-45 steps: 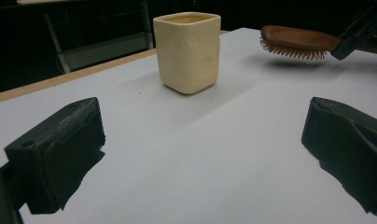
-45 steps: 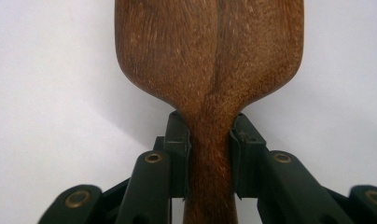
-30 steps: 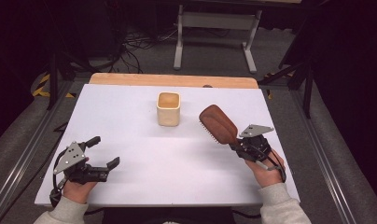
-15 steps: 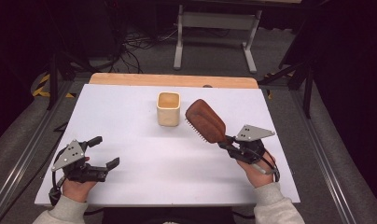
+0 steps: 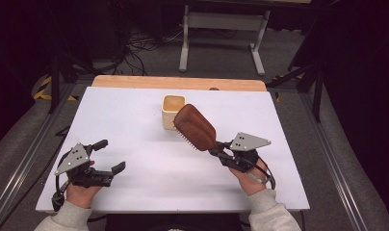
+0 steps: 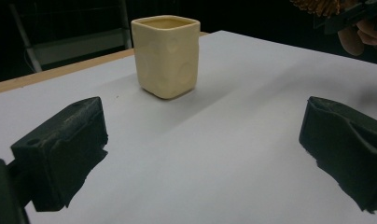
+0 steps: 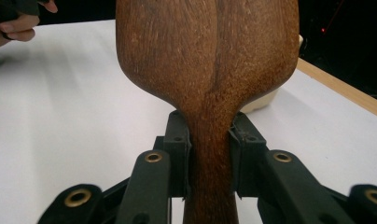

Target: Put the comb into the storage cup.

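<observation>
My right gripper (image 7: 210, 158) has its jaws clamped on the handle of the wooden hairbrush (image 7: 207, 60), one pad pressed to each side of the neck just below the head. From above, I see that gripper (image 5: 220, 153) at the near right of the white table (image 5: 149, 202), with the hairbrush (image 5: 195, 126) sticking out ahead of it, held off the surface, wood back up and bristles facing down.

My left gripper (image 5: 111, 155) sits at the near left, jaws spread wide with nothing between them. In the left gripper view its two black pads (image 6: 60, 149) stand far apart over bare table (image 6: 214, 154).

Farther out, near the middle of the table, stands the cream cup (image 5: 174, 111), upright with its mouth open to the top. The brush head reaches up just beside the cup's right side; I cannot tell if they touch. In the left gripper view the cup (image 6: 166, 56) stands straight ahead, well apart from the jaws.

Beyond it runs the wooden back edge (image 5: 178, 83) of the table.
</observation>
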A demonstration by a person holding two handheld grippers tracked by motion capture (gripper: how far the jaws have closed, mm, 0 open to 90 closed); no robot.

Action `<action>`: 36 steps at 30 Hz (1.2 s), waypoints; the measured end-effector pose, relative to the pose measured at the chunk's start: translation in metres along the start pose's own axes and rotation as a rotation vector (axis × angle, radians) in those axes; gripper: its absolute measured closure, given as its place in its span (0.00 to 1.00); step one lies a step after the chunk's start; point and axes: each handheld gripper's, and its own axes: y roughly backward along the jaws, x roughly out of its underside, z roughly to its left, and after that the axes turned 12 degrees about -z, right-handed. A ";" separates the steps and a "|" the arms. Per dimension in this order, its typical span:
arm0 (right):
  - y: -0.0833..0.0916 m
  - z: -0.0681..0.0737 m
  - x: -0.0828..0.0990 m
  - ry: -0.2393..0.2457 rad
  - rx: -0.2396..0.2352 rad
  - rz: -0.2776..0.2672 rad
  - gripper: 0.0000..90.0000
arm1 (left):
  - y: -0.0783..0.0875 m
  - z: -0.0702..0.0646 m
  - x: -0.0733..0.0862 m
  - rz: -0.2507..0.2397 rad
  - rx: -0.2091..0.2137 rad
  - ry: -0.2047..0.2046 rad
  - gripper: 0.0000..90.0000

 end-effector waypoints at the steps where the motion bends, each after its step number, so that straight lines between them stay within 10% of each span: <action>1: -0.001 0.001 0.000 0.001 -0.001 -0.006 0.80 | -0.001 0.000 -0.001 0.001 0.004 -0.004 0.02; 10: -0.021 0.019 0.006 0.015 -0.035 -0.074 0.80 | -0.008 -0.006 -0.006 -0.002 0.018 -0.014 0.02; 36: -0.046 0.039 0.016 0.042 -0.077 -0.050 0.80 | -0.053 -0.026 -0.039 -0.036 0.141 0.032 0.00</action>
